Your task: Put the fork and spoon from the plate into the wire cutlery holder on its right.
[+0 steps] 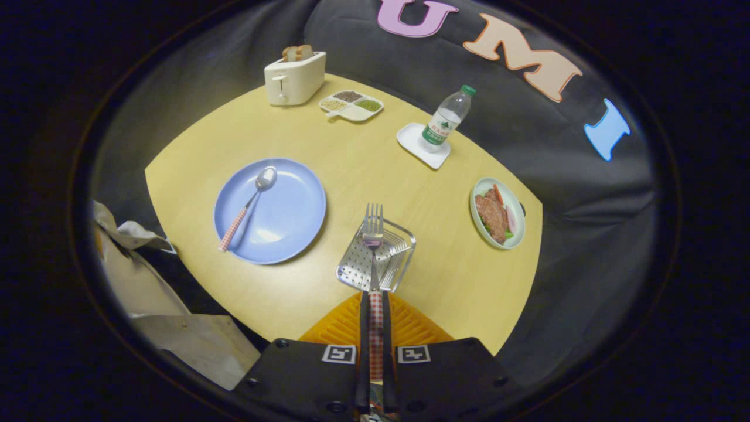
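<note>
The yellow table [351,170] carries everything, and the blue plate [287,217] serves as the landmark. To the right of the plate, near the table's front edge, sits the wire cutlery holder [381,258], its perforated side turned up toward the camera. Far right of the plate is a dish of meat and salad [497,214]; beyond the plate stand a toaster [295,77], a divided snack tray [351,105] and a water bottle [446,120] on a white coaster.

The gripper [375,328] is closed tight on the fork [373,246], both fingers pressing its red-checked handle, tines pointing away and hanging directly over the holder. The spoon [249,208] lies on the plate, bowl toward the far rim, checked handle reaching over the near-left rim.

Judged from this, the fork half of the job is in hand: carried across, not yet released. The next move seems to call for tipping the fork so one end points down into the holder's open mouth, lowering it inside the wires, then opening the fingers; after that, back left to the plate for the spoon, gripped by its handle
</note>
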{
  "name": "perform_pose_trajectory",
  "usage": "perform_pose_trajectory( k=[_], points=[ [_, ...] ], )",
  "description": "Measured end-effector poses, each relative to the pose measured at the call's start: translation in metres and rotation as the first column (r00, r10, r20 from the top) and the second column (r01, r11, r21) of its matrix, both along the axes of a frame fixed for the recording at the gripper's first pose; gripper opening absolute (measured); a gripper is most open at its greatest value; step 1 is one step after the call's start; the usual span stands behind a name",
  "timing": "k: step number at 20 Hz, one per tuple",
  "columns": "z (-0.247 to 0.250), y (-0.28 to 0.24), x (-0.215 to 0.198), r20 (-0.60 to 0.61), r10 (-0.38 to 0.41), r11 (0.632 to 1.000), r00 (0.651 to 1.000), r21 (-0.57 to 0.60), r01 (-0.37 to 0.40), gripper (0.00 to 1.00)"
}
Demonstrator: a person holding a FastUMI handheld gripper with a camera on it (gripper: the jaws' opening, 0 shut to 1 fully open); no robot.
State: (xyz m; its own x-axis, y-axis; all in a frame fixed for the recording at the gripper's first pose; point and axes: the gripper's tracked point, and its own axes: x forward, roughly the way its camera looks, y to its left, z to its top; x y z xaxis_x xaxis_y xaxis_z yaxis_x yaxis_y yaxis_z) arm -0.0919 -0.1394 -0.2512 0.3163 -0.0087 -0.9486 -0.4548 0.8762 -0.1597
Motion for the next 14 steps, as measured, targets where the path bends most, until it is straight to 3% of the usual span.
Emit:
perform_pose_trajectory(
  k=[14],
  points=[
    [-0.033, -0.012, 0.0, -0.24, 0.091, 0.99, 0.966, -0.079, -0.113, 0.11]
  ],
)
